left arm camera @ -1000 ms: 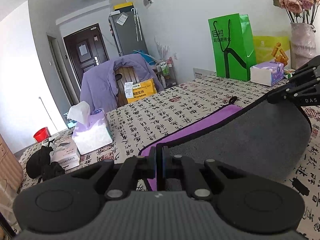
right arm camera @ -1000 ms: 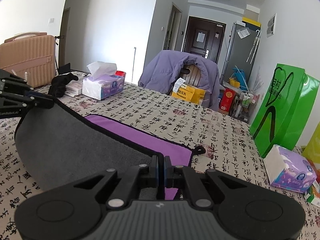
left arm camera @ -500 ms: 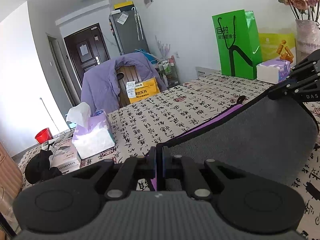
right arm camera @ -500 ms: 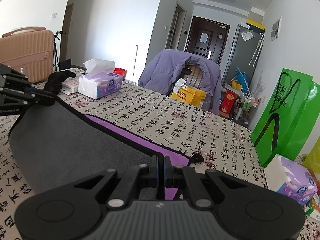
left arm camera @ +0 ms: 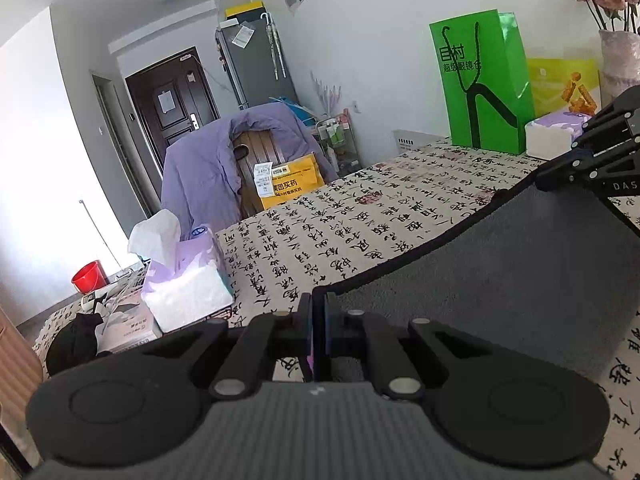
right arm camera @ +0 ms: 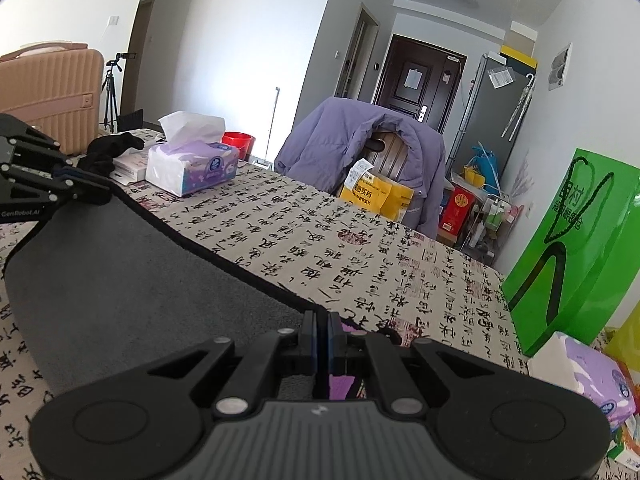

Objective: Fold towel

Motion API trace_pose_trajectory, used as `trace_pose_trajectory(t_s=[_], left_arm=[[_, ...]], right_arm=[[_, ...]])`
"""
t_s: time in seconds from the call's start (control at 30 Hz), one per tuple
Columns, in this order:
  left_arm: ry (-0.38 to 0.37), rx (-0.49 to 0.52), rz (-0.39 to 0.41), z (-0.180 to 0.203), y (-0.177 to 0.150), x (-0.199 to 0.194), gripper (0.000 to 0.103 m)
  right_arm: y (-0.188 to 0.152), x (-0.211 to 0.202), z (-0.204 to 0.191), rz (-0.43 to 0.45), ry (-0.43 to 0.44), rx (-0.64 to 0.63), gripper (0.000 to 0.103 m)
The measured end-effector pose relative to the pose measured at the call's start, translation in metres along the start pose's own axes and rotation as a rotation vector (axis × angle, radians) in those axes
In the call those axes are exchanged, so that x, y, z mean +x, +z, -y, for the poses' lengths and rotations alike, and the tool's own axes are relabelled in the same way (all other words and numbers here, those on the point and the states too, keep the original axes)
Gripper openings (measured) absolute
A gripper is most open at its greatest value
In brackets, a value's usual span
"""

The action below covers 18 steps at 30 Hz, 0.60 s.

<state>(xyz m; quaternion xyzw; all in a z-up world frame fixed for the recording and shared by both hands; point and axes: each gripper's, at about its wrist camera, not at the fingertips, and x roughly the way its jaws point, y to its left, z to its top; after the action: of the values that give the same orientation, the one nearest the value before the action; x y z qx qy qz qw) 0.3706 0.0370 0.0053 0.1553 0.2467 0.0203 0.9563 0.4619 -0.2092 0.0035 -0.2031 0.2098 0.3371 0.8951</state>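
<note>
The towel (left arm camera: 500, 264) is grey on the side facing me, purple on the other, with a black hem. It hangs stretched between both grippers above the table. My left gripper (left arm camera: 318, 304) is shut on one top corner. My right gripper (right arm camera: 322, 322) is shut on the other top corner, where a sliver of purple shows below the jaws. In the left wrist view the right gripper (left arm camera: 560, 178) shows at the far right. In the right wrist view the left gripper (right arm camera: 90, 192) shows at the far left, with the towel (right arm camera: 132, 280) sagging between.
The table (left arm camera: 332, 236) has a calligraphy-print cloth. A tissue box (left arm camera: 184, 280) and black item (left arm camera: 76, 340) lie at its left end. A green bag (left arm camera: 484, 84), second tissue pack (right arm camera: 592, 376) and vase (left arm camera: 620, 60) stand right. A chair with purple jacket (right arm camera: 360, 152) stands behind.
Both grippers have lifted the towel's held edge and carried it forward over the rest; the purple side that showed on the table is now hidden behind the grey side.
</note>
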Motion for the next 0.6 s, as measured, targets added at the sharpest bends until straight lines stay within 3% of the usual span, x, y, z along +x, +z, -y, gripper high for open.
trace_pose_trajectory(t_s=[0.6], left_arm=[[0.005, 0.005, -0.019, -0.009, 0.005, 0.033, 0.006]], right_arm=[[0.010, 0.026, 0.008, -0.002, -0.007, -0.030, 0.004]])
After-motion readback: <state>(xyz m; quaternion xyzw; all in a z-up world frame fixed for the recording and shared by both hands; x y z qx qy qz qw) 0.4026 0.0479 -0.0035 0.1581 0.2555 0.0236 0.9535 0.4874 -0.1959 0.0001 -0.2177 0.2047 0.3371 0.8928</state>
